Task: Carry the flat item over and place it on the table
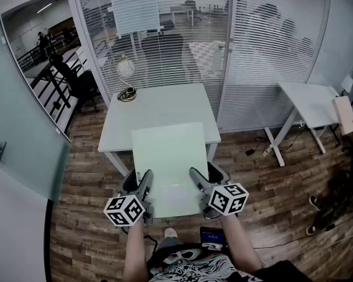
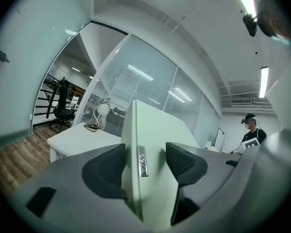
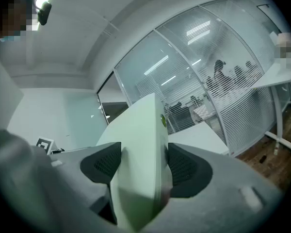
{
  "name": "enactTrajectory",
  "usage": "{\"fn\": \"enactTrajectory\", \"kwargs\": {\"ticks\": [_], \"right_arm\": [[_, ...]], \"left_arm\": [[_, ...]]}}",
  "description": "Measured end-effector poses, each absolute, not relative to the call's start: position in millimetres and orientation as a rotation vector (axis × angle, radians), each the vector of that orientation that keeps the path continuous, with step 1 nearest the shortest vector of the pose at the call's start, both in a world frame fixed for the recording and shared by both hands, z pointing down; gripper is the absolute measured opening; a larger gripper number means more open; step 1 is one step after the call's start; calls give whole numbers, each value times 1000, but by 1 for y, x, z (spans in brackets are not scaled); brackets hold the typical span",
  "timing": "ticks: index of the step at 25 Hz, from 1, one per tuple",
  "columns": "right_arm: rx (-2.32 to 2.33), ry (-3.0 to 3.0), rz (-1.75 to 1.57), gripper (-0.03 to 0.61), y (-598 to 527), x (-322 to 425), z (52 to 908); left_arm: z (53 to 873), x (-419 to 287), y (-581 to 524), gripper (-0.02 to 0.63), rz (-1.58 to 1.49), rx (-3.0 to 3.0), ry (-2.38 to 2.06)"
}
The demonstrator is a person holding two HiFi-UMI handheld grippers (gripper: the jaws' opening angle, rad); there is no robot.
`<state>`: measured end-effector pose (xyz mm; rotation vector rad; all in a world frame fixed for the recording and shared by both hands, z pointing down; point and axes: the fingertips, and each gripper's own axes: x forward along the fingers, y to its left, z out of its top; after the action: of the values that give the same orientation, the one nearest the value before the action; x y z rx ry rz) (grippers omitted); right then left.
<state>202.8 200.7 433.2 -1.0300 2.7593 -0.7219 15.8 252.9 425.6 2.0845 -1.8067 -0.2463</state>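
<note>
Gripping the flat item (image 1: 167,154) from its two near corners, you hold it out ahead of you as a thin, rigid, pale green rectangle with a smooth matte face. Your left gripper (image 1: 140,184) is clamped on its left near edge, with the black mesh-textured pads pressed to both faces. A small oblong metal plate (image 2: 142,160) sits on the narrow edge right between those jaws. Your right gripper (image 1: 205,182) clasps the opposite near edge the same way, and a small round green dot (image 3: 163,121) shows on the edge just beyond its pads.

The panel's far end reaches out over the near part of a plain white square table (image 1: 159,101) ahead of both grippers; you cannot tell whether it touches the top. At that table's far corner, ahead and to the left of your left gripper, stands a small round desk fan (image 1: 126,69) beside a coiled cord. Dark wood-plank floor (image 1: 85,216) lies below the grippers. A glass wall with slatted blinds (image 1: 182,34) rises past the table.
</note>
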Motion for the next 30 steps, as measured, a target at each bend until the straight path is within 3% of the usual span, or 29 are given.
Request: {"fn": "enactTrajectory", "kwargs": {"ticks": [20, 30], "right_arm": [[-1074, 2767, -754, 291, 214, 223, 436], [-1054, 2784, -730, 291, 172, 194, 445]], "left_arm": [[428, 36, 268, 256, -235, 2075, -1787], [437, 7, 228, 250, -263, 2050, -1793]]}}
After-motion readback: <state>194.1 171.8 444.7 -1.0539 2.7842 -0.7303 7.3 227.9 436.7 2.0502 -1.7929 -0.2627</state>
